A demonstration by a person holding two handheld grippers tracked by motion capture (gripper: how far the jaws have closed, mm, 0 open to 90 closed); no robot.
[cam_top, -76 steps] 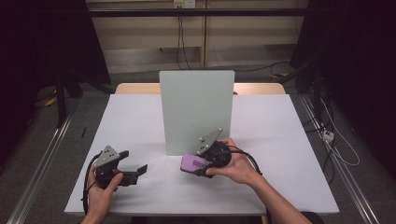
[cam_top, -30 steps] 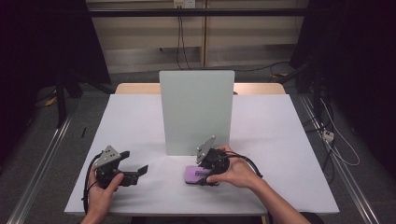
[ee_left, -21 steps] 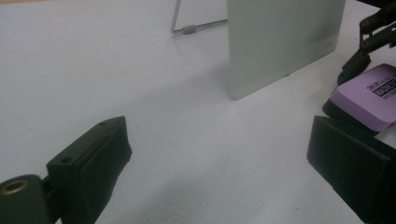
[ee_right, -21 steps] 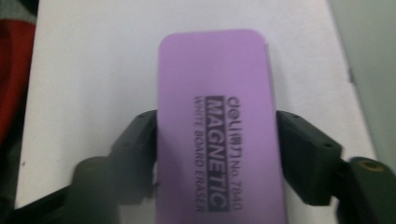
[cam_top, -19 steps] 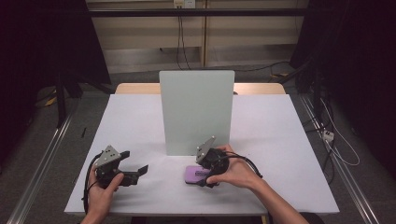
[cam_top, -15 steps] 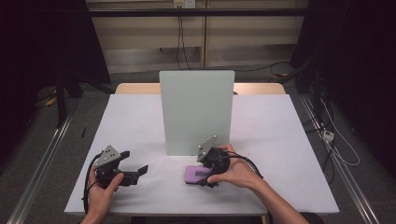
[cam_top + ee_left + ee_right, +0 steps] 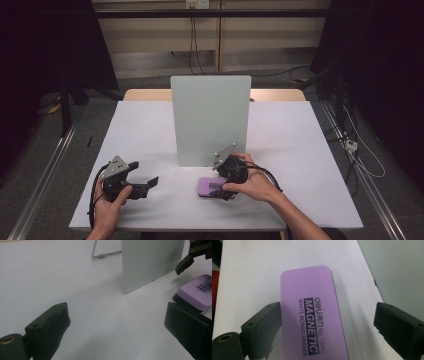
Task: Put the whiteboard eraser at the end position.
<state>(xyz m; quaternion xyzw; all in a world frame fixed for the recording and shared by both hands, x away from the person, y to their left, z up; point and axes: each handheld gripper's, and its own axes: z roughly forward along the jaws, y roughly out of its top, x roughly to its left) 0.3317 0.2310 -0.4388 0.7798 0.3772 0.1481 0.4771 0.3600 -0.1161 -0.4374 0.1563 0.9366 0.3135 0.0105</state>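
Change: the right gripper (image 7: 216, 186) has just been opening its jaws; a second ago they were shut on the purple eraser (image 7: 209, 187), and now they stand wide on either side of it.
Grip now: in the right gripper view the eraser (image 7: 315, 312) lies between the jaws; the right-hand jaw is clear of it, while the left-hand one sits close against its edge, so I cannot tell whether they touch.
Eraser place: flat on the white table (image 7: 150, 125), label side up, near the front edge and a little right of its middle, just in front of the upright board (image 7: 210, 120).
Meaning: the eraser is set down and let go; I judge the placing step done, with only the hand left to draw away.
Left gripper (image 7: 131, 184): jaws apart, nothing between them, resting toward the table's front left corner, pointing at the eraser (image 7: 197, 291).
Count, erasers: one.
Count, boards: one, pale green, standing on a wire foot (image 7: 100, 255).
Count, grippers: two, one in each hand.
Count, tables: one.
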